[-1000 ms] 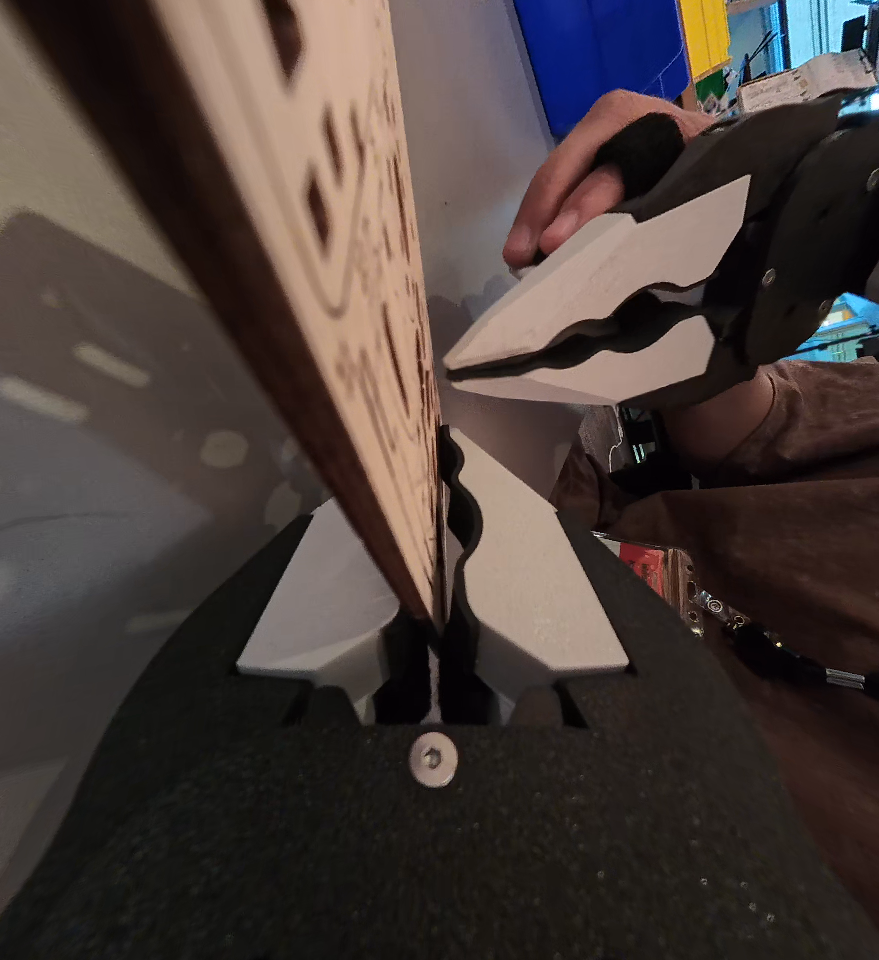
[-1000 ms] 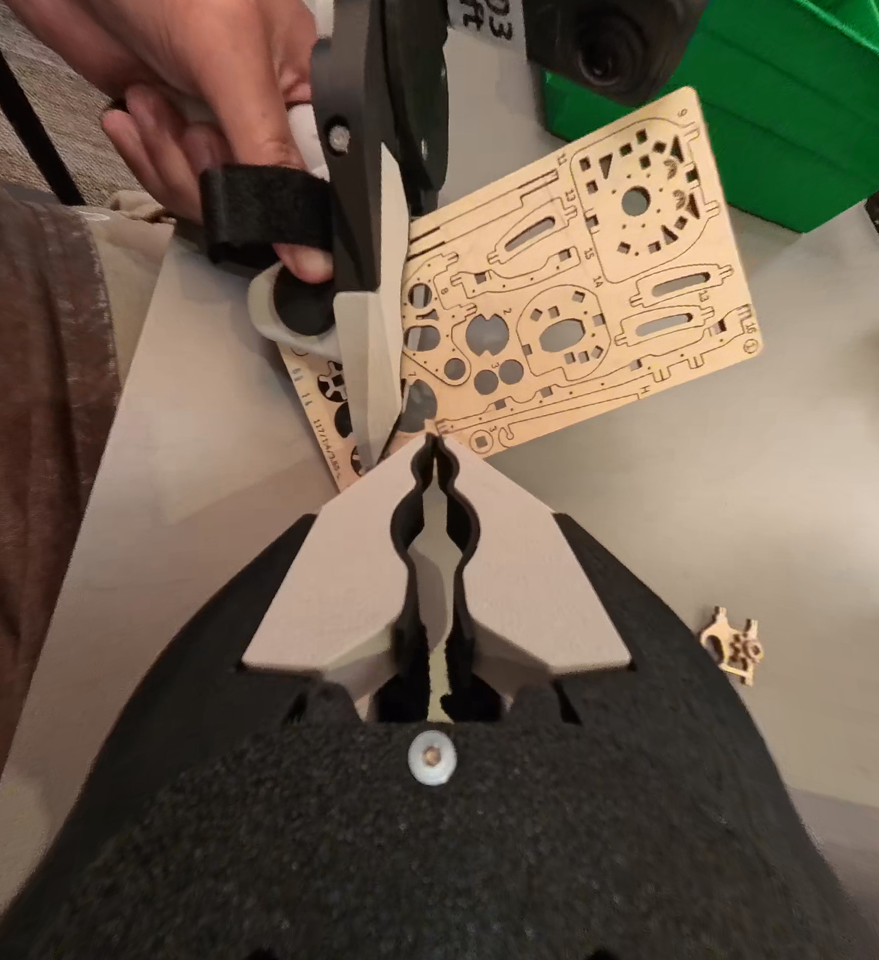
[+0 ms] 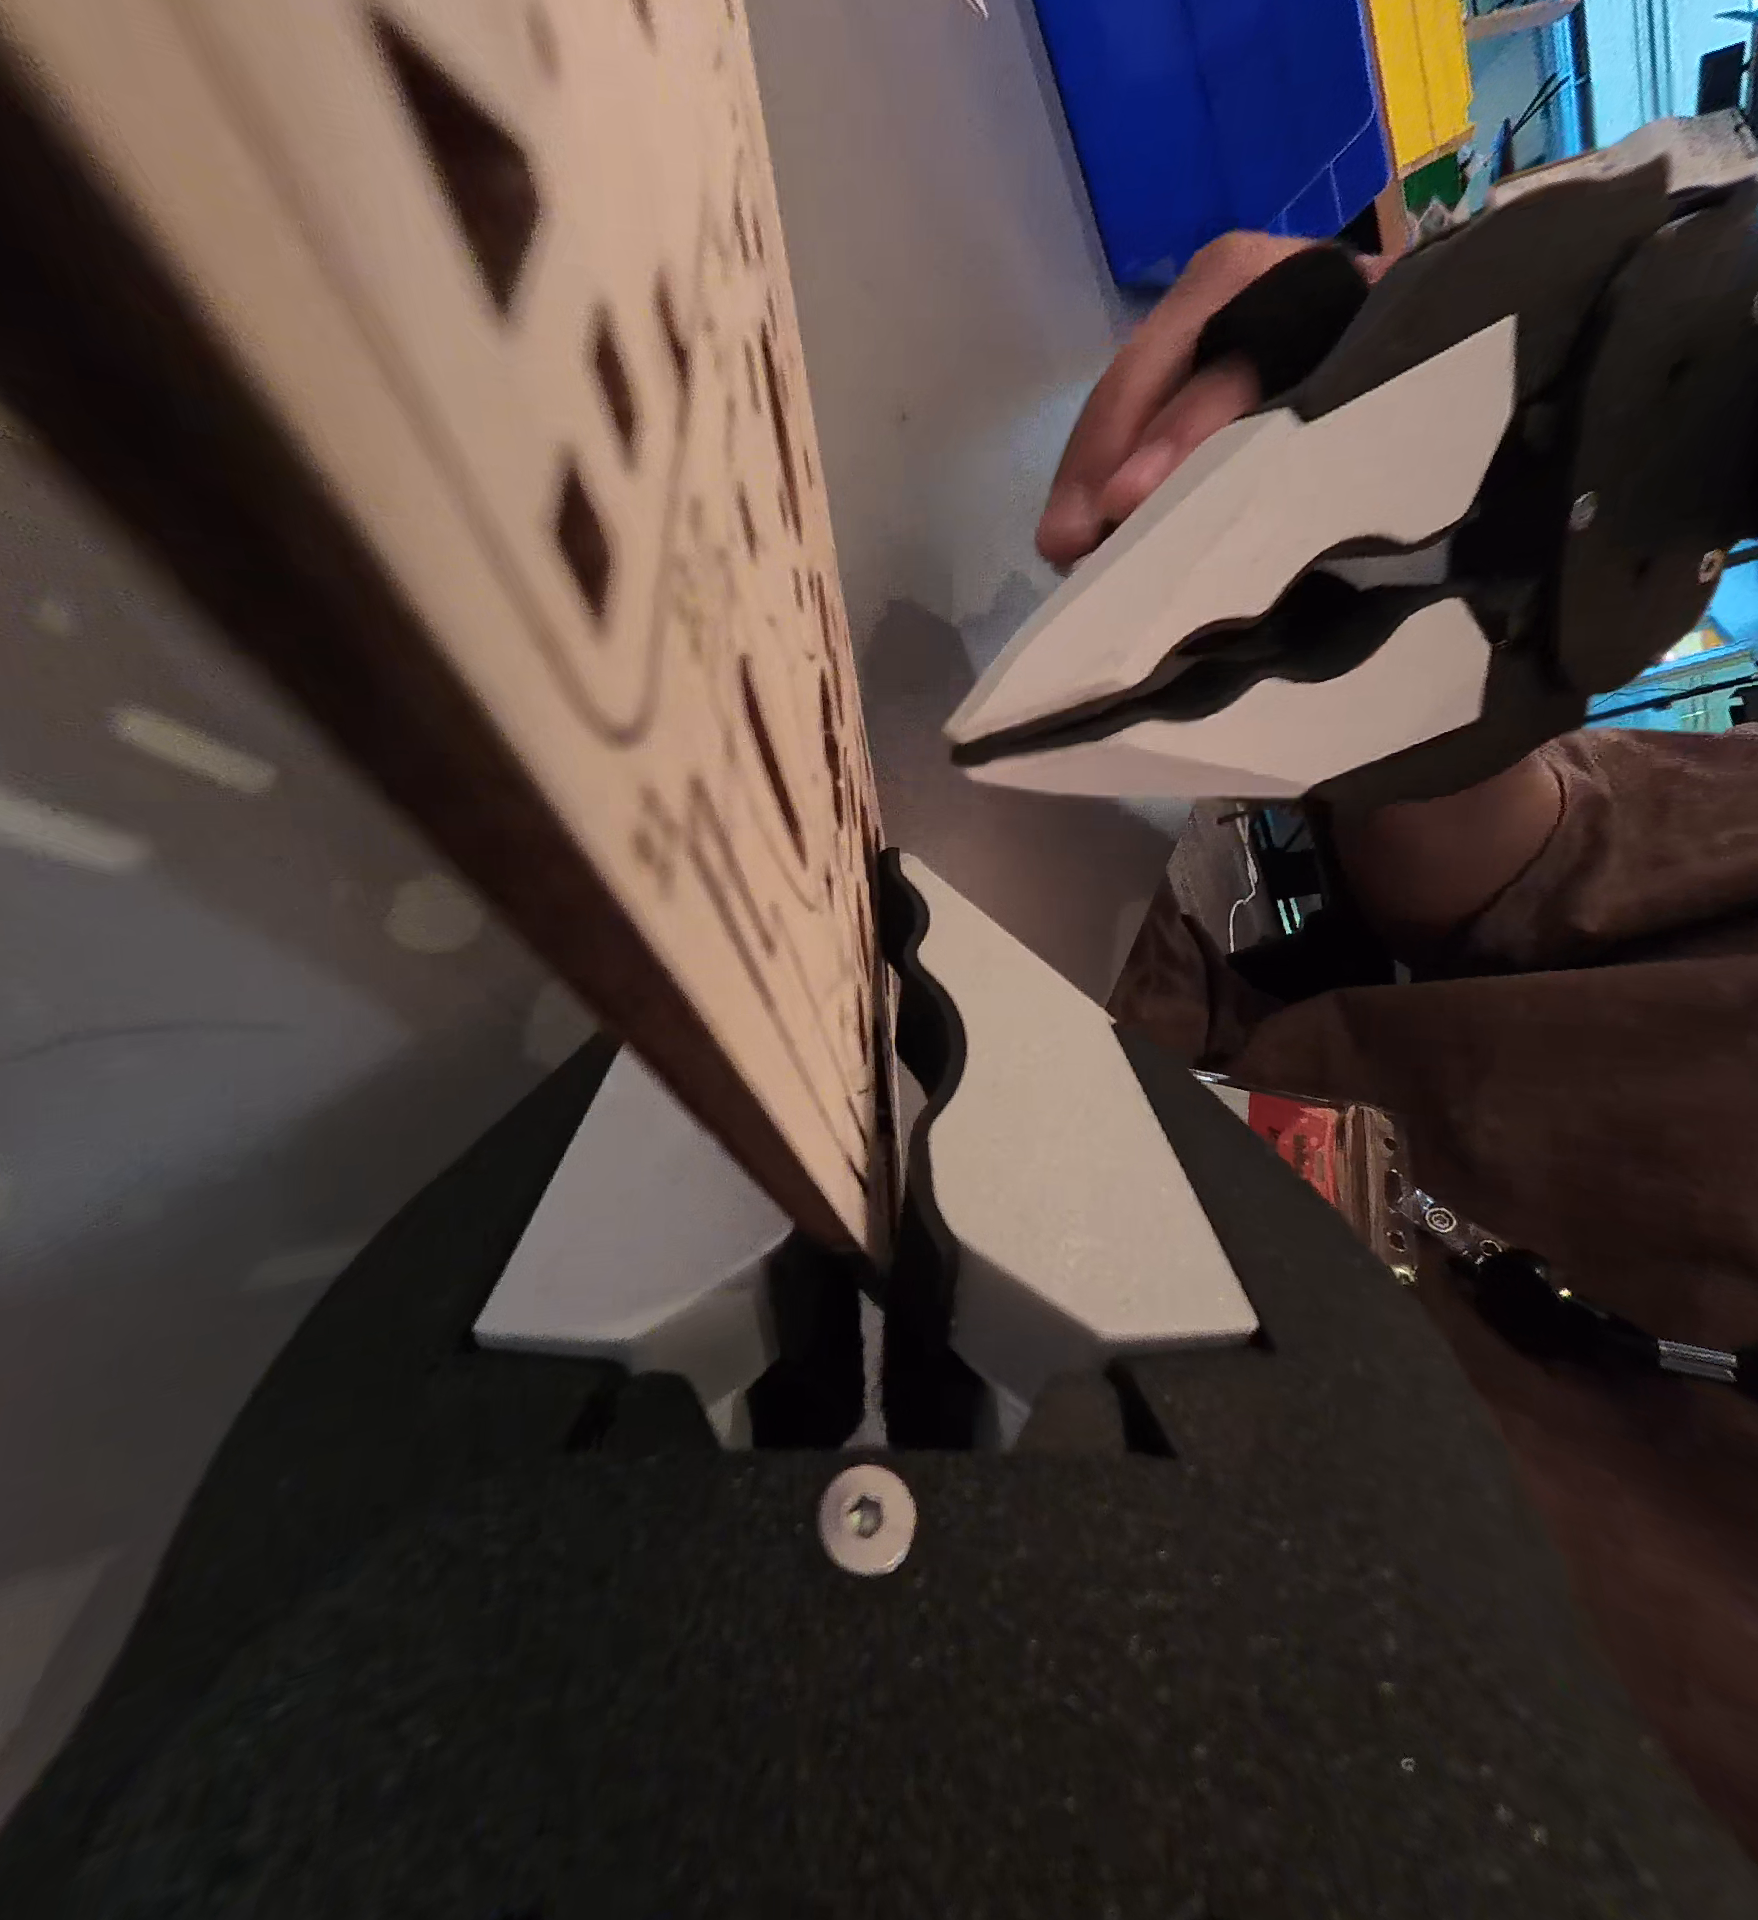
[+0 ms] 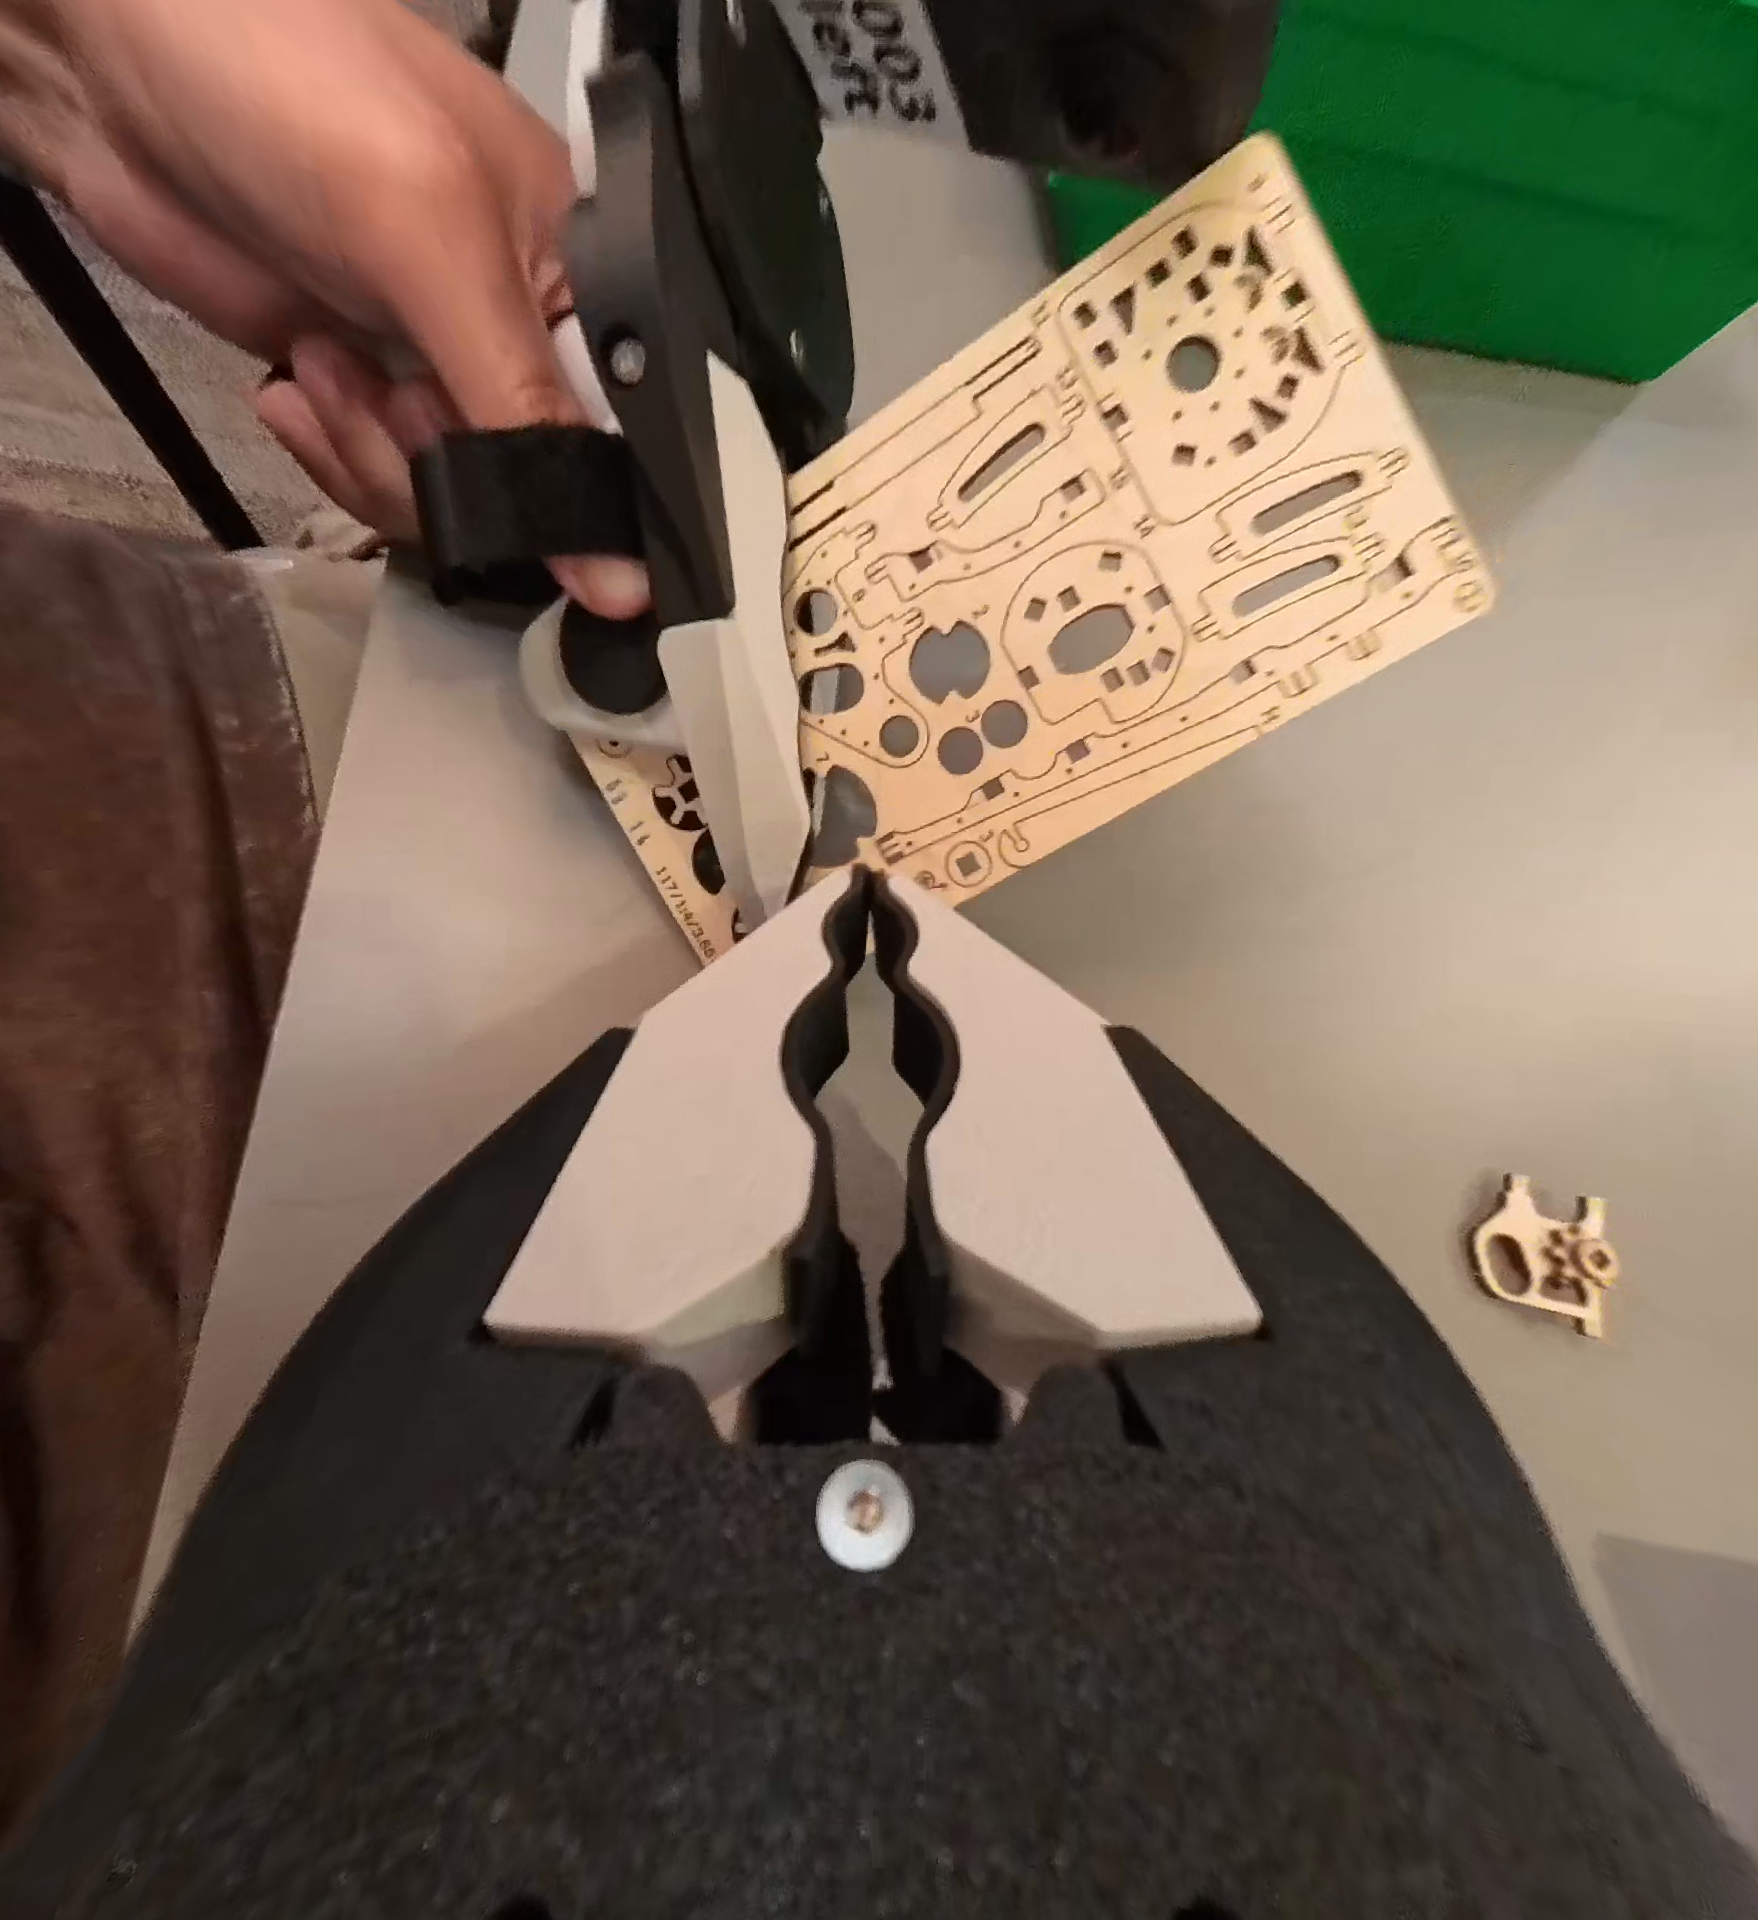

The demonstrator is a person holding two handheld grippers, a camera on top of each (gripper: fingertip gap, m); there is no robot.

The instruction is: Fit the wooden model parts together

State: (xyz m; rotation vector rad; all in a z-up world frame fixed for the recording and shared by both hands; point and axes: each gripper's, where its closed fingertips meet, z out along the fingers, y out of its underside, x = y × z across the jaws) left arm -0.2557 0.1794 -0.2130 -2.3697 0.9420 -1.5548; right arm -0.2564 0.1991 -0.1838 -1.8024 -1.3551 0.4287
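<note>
I am clamping the wooden sheet [image 4: 1114,582] in my left tool [image 3: 880,1049], right tool [image 4: 867,883] pinched empty; prodding risks snapping thin parts.

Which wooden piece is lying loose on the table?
The small cut-out piece, lying flat on the grey table, well right of both grippers. The big sheet is held up off the table, clamped in the left gripper.

Grey table [image 4: 1374,1039] w/ green bin [image 4: 1540,177] behind; blue bin [image 3: 1218,125] further off
</note>
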